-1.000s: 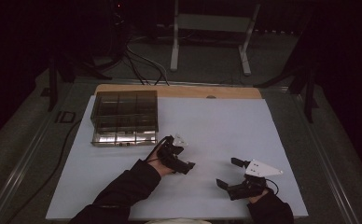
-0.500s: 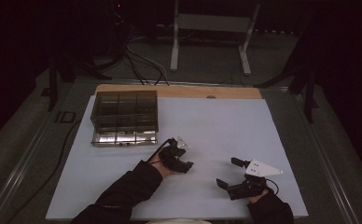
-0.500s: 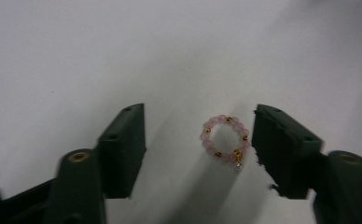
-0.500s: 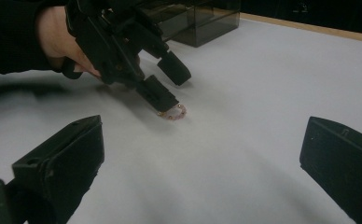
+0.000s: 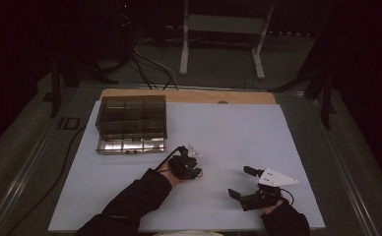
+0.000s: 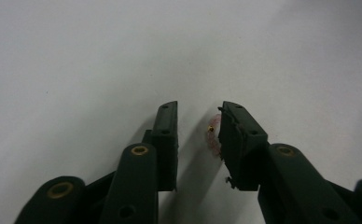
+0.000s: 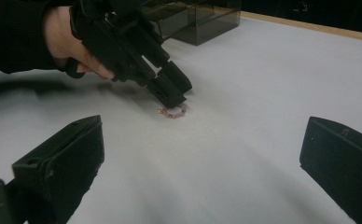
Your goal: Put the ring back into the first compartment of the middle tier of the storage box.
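A small pink bead bracelet [image 7: 173,112] lies on the white table sheet [image 5: 228,132], left of the middle. My left gripper [image 5: 195,169] points down onto it. In the left gripper view the bracelet [image 6: 212,135] lies between the jaws, against the inner face of the right-hand one, and a gap still separates it from the other jaw. These jaws have just been closing, and my left gripper [image 6: 198,109] still counts as open. At the front right, my right gripper [image 5: 242,182] rests low over the sheet, wide open and with nothing in it.
A dark see-through box [image 5: 131,123] with several compartments stands at the back left of the sheet, just beyond the left hand. A wooden strip [image 5: 189,95] runs along the far edge. Cables and a stand's legs lie on the floor behind.
The left gripper's jaws have narrowed around the bracelet while the hand has barely shifted. The right gripper has kept still.
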{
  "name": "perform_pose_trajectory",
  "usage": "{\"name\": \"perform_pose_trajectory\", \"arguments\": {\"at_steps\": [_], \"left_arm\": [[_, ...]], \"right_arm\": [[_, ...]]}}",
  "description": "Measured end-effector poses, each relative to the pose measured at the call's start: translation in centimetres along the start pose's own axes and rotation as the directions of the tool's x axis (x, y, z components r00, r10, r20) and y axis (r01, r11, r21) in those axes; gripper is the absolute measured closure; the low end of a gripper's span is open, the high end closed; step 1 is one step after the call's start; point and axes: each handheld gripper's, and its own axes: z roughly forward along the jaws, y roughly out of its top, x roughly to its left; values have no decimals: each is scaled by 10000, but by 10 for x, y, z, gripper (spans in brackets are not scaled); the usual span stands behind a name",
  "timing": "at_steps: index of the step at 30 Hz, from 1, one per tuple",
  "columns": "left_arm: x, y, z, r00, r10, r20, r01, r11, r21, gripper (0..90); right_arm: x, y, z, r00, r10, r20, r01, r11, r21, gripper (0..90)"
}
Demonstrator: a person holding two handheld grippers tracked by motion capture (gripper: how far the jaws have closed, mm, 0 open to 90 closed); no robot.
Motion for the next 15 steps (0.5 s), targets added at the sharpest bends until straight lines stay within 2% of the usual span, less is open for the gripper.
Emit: {"name": "perform_pose_trajectory", "arguments": {"at_steps": [2, 8, 9, 14, 15], "left_arm": [[1, 0, 0, 9999, -66, 134, 66, 10000, 8, 753], [0, 2, 1, 10000, 21, 91, -22, 9999, 111, 820], [0, 2, 1, 10000, -3, 93, 2, 9999, 106, 870], [0, 2, 1, 10000, 30, 80, -31, 9999, 132, 886], [0, 2, 1, 9998, 12, 186, -14, 9999, 110, 887]], "right_arm": [[0, 0, 0, 10000, 32, -17, -32, 10000, -19, 0], [-1, 0, 1, 10000, 51, -17, -51, 10000, -7, 0], [0, 0, 1, 10000, 41, -23, -41, 10000, 23, 0], [0, 0, 1, 10000, 33, -31, -33, 10000, 22, 0], [0, 0, 1, 10000, 27, -31, -27, 10000, 40, 0]]}}
